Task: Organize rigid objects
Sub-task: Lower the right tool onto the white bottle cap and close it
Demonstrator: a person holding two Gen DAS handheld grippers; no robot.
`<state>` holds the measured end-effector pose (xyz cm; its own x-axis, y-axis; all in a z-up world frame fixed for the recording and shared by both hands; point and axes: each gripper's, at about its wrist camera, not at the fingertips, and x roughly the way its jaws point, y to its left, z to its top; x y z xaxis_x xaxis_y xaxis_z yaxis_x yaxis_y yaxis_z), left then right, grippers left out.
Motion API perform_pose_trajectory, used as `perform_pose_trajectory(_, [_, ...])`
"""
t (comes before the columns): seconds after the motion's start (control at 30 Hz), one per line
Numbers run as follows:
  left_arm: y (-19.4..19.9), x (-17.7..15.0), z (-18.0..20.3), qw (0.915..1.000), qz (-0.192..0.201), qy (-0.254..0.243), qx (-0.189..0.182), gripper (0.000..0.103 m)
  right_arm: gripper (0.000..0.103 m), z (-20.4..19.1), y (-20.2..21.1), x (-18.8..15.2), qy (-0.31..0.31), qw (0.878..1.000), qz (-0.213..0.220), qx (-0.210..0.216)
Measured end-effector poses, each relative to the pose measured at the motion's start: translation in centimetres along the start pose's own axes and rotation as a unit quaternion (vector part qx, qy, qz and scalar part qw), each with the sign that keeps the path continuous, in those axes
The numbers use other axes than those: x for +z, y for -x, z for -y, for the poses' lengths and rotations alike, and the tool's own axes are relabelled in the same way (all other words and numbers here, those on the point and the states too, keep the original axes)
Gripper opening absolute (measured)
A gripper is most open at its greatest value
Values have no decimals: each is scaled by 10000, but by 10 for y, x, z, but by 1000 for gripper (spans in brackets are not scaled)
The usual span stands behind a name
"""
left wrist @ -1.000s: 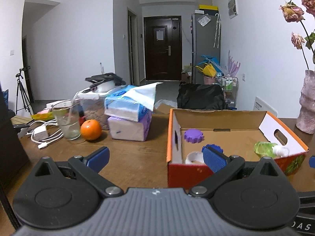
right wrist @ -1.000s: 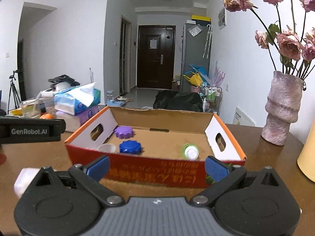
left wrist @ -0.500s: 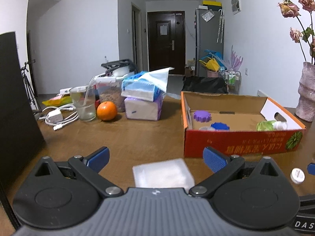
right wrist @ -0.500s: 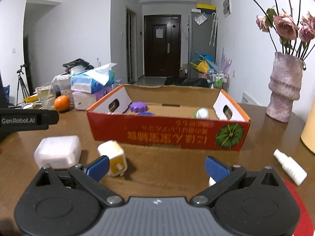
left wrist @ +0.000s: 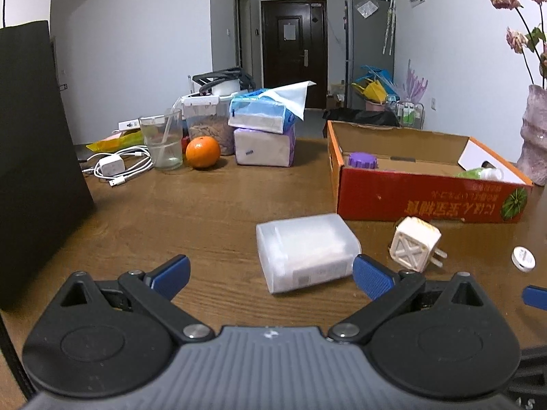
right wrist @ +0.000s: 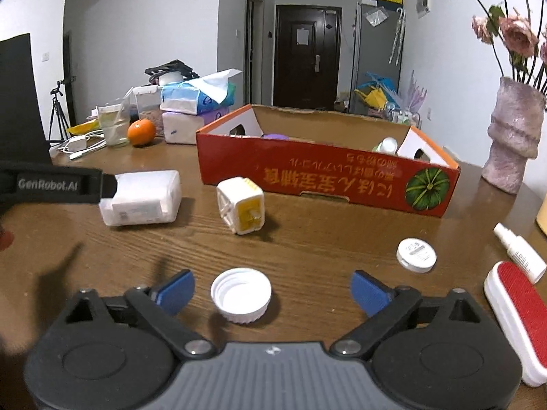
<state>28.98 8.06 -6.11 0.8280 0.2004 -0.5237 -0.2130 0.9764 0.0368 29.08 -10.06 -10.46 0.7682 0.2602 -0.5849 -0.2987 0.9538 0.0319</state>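
Both grippers have drawn back from the cardboard box [left wrist: 427,201] and dipped toward the table. A second ago the left gripper [left wrist: 270,275] hung right at the box's near wall; now the box lies well ahead to its right, and a translucent white case [left wrist: 304,253] has come into view just ahead between its fingers, with a white plug adapter [left wrist: 415,247] beyond its right finger. The right gripper [right wrist: 271,290] likewise has backed off; a white bottle cap [right wrist: 241,294] now sits between its fingers, untouched, and its jaws are closing.
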Motion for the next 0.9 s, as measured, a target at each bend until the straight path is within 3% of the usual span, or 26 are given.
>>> perform_pose_trajectory(0.17, [1, -1, 0, 10000, -17, -14, -18, 103, 76, 1, -7, -3, -98, 9997, -164, 128])
perform_pose_trajectory(0.27, [0, -2, 2, 10000, -27, -42, -32, 103, 55, 0, -11, -5, -92, 9993, -234, 263])
perform_pose_trajectory(0.3, [1, -2, 3, 10000, -20, -58, -40, 103, 39, 0, -12, -5, -99, 9991, -271, 326])
perform_pose_trajectory(0.43, [1, -3, 3, 10000, -20, -71, -61, 103, 39, 2, -11, -5, -192, 9986, -224, 430])
perform_pose_trajectory(0.9, [-11, -3, 5, 9999, -124, 33, -72, 103, 39, 36, -11, 3, -722, 9974, 70, -3])
